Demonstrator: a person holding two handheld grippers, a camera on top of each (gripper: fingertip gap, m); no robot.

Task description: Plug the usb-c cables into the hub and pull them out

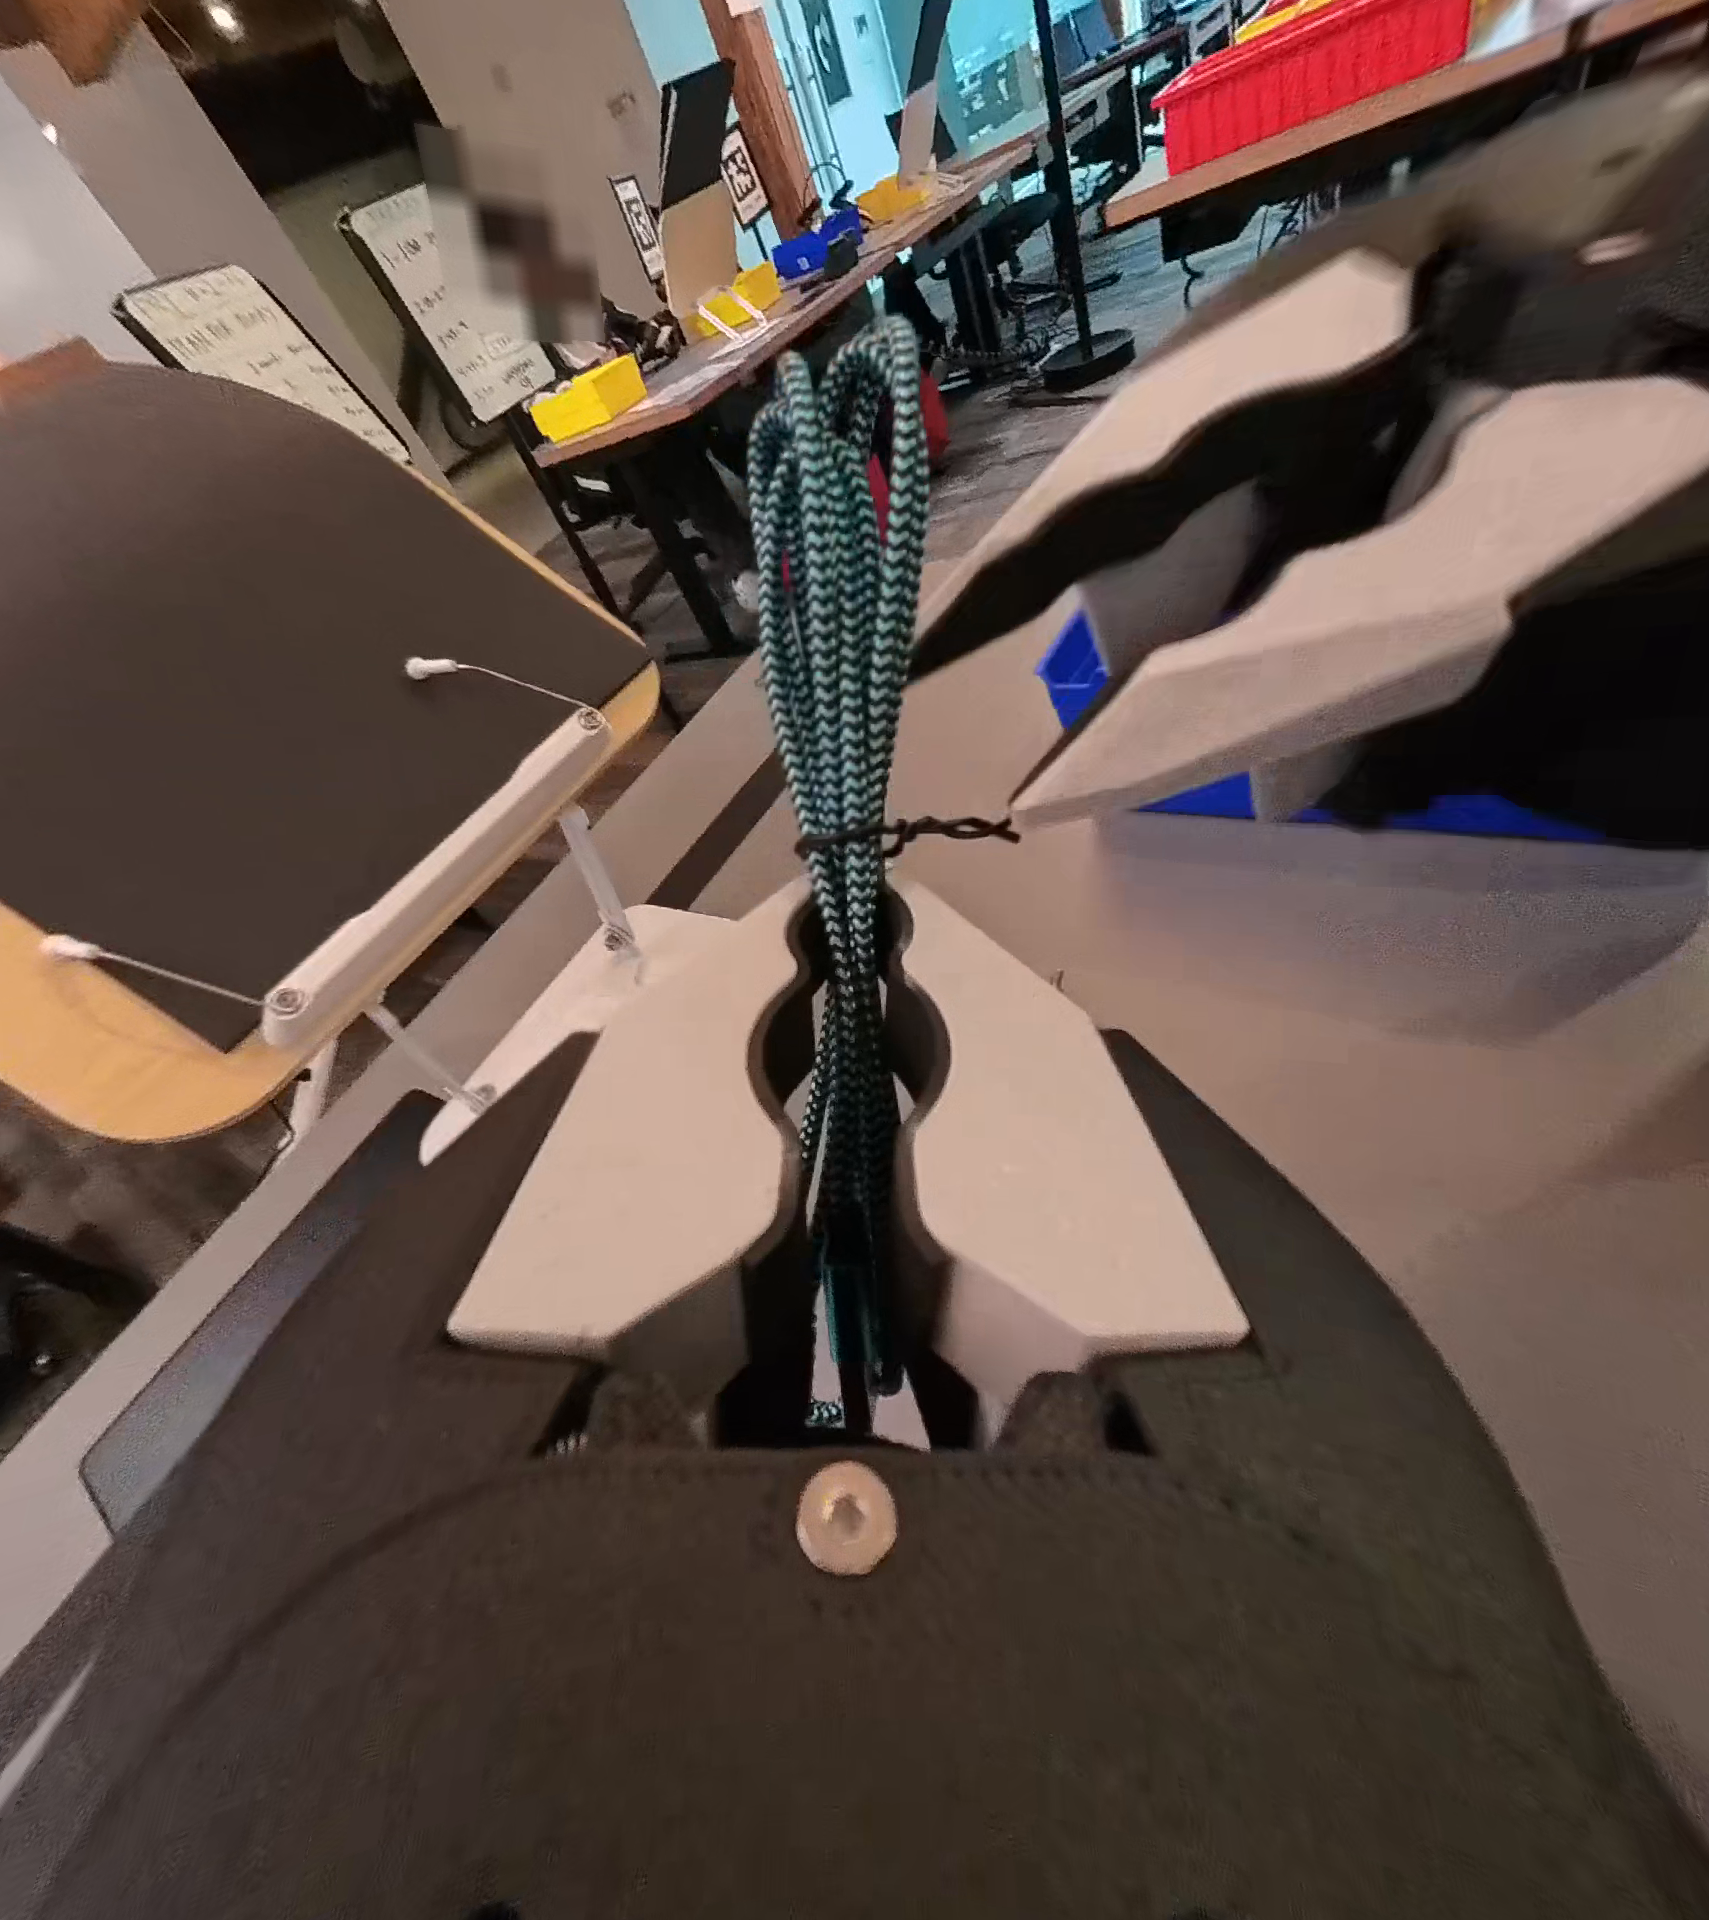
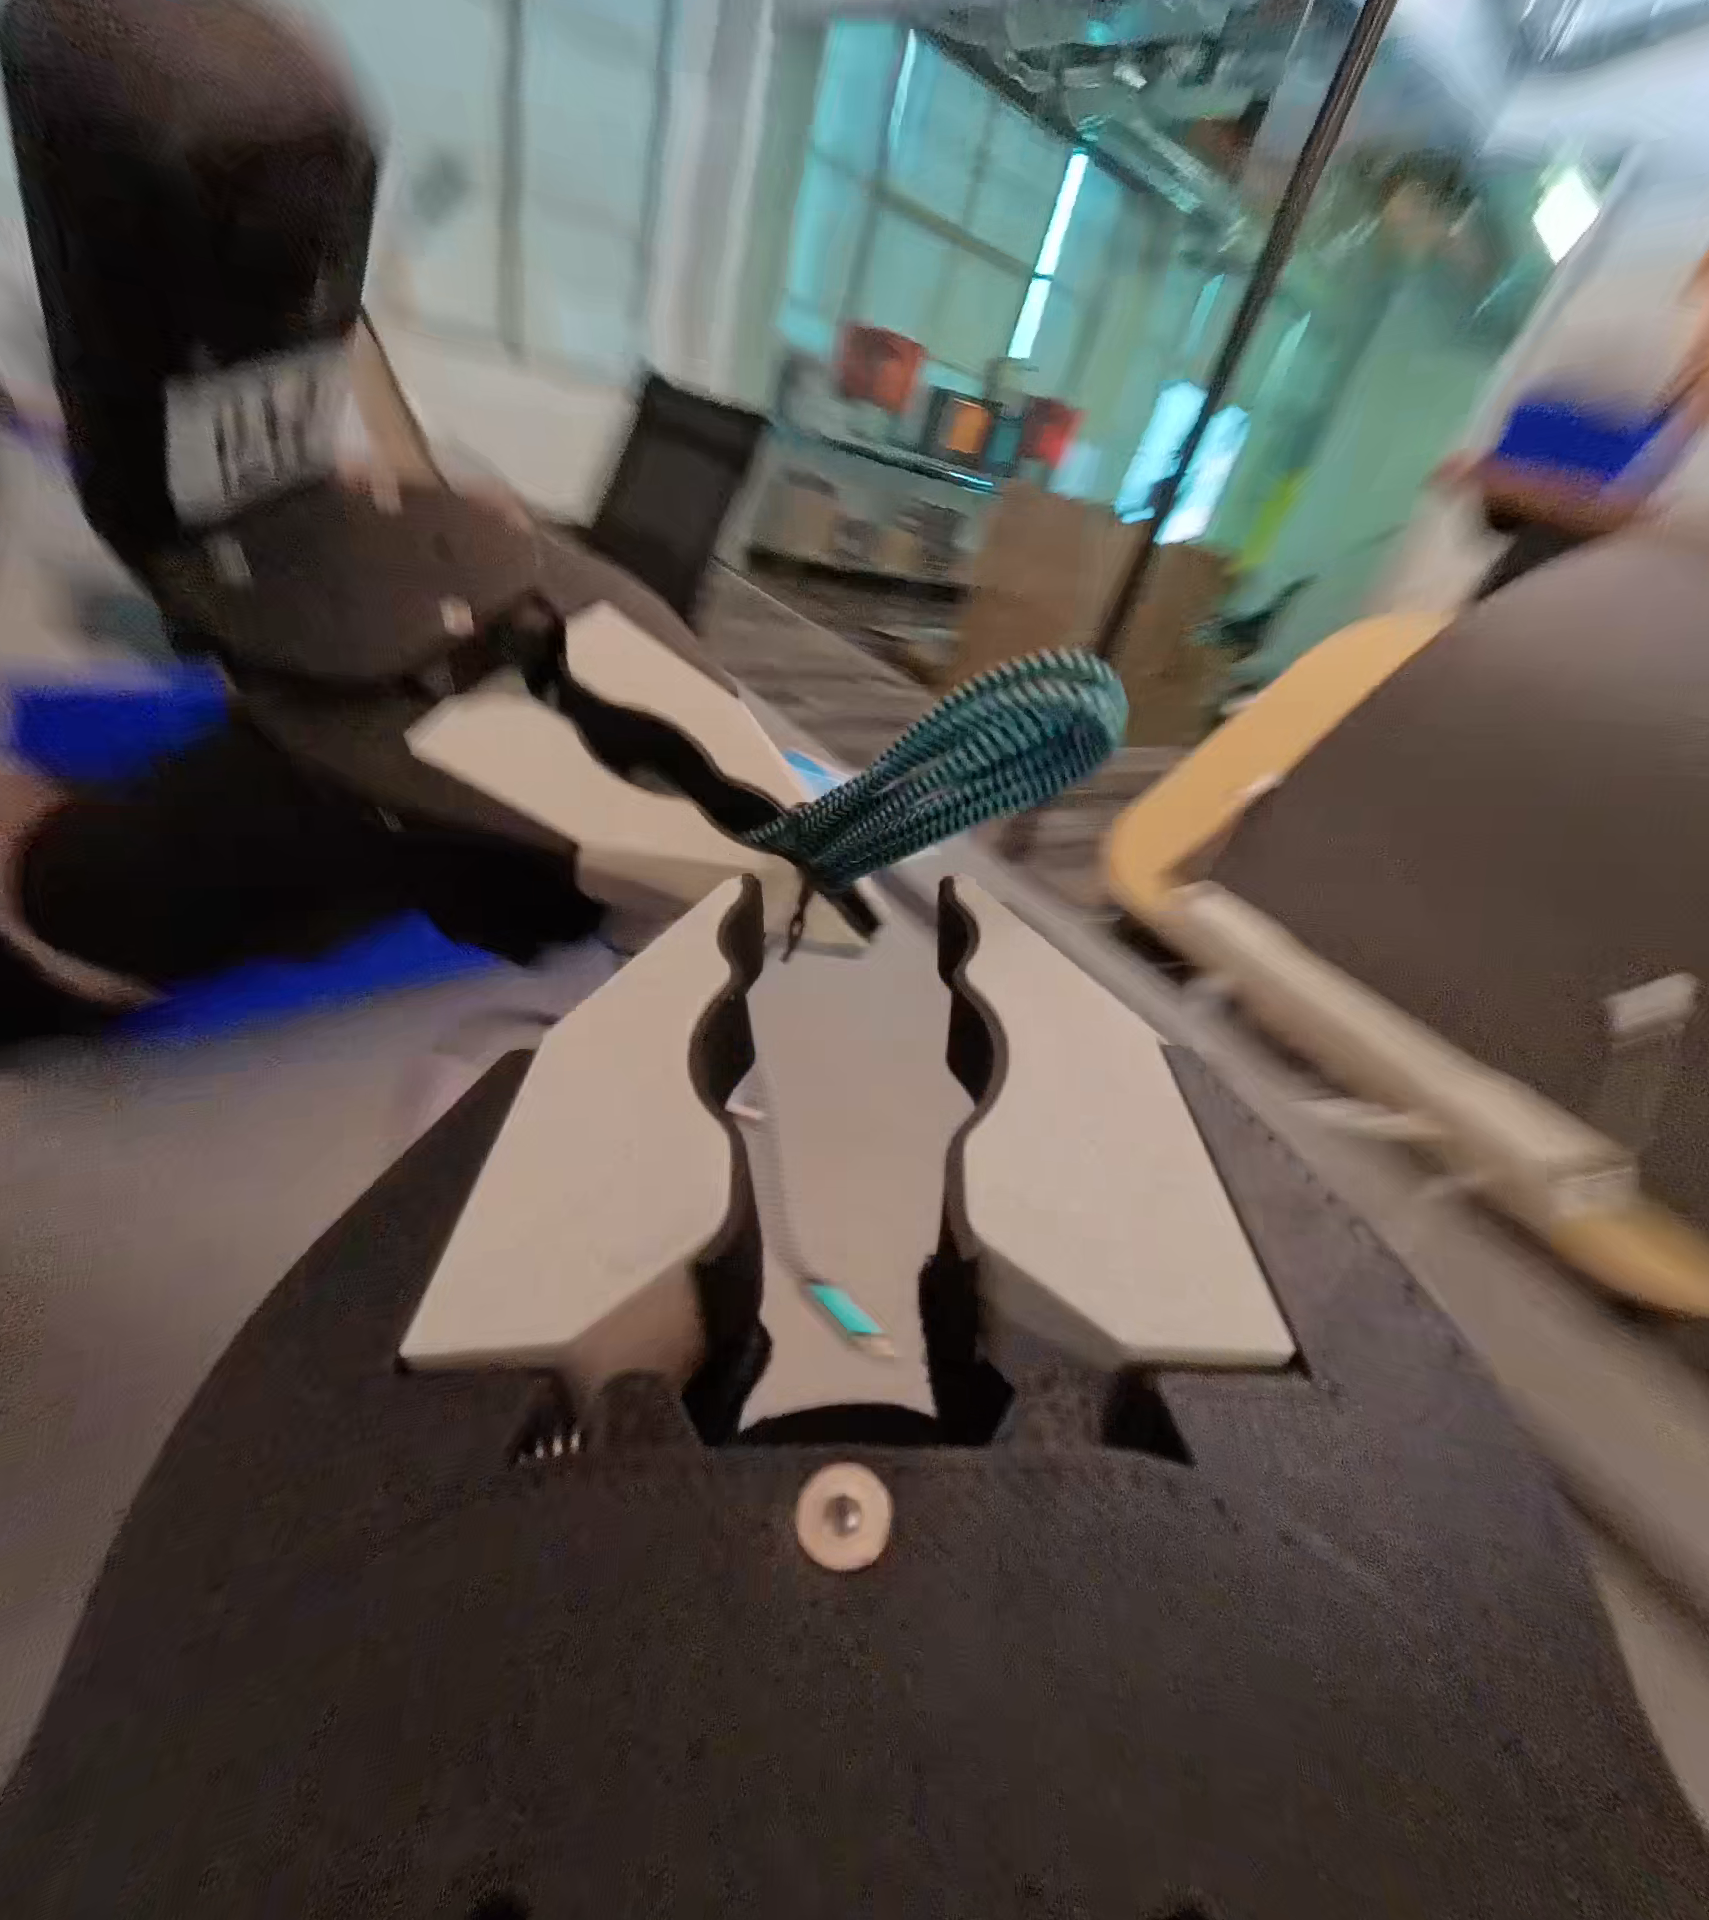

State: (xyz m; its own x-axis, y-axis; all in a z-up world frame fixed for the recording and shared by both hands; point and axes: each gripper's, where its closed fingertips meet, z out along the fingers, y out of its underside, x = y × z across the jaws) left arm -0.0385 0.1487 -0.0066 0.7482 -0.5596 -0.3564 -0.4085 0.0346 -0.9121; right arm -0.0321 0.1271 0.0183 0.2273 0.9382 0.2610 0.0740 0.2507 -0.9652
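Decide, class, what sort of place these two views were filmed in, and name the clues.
Most likely a shared workshop or lab. Long work tables carry yellow parts bins, a red crate sits on another bench, and whiteboards lean against a wall.

Looks like an open-plan lab or workshop: long worktables (image 1: pixel 808 312) carrying yellow bins (image 1: pixel 592 395) and red crates (image 1: pixel 1307 78) (blue ones too), whiteboards (image 1: pixel 237 348), fiducial marker boards (image 1: pixel 741 171).
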